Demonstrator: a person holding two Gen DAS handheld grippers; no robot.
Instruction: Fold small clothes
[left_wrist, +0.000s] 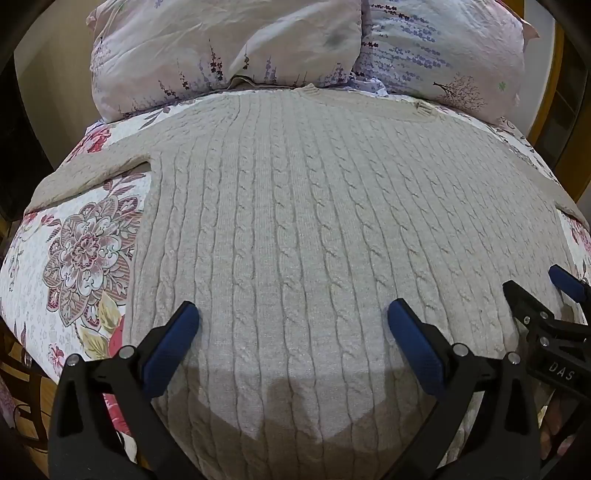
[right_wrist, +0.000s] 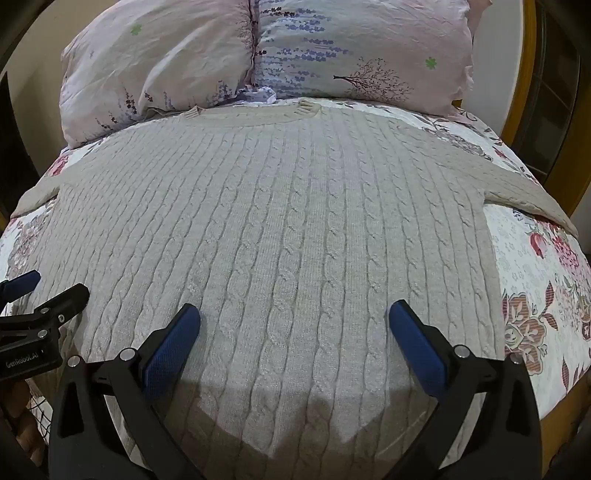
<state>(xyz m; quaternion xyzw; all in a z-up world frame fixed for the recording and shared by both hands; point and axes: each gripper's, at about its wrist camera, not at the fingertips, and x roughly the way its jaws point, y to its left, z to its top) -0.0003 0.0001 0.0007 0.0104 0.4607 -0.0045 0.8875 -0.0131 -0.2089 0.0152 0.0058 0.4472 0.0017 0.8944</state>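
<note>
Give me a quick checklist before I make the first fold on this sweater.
1. Sweater lies flat on the bed, collar toward the pillows: ok.
2. Left sleeve spread out to the side: ok.
3. Right sleeve spread out; its cuff runs past the bed's edge, out of view: cannot tell.
4. Left gripper open, holding nothing, over the lower body of the sweater: ok.
5. Right gripper open, holding nothing, beside the left one: ok.
6. Hem edge to grasp: hidden below both views: cannot tell.
</note>
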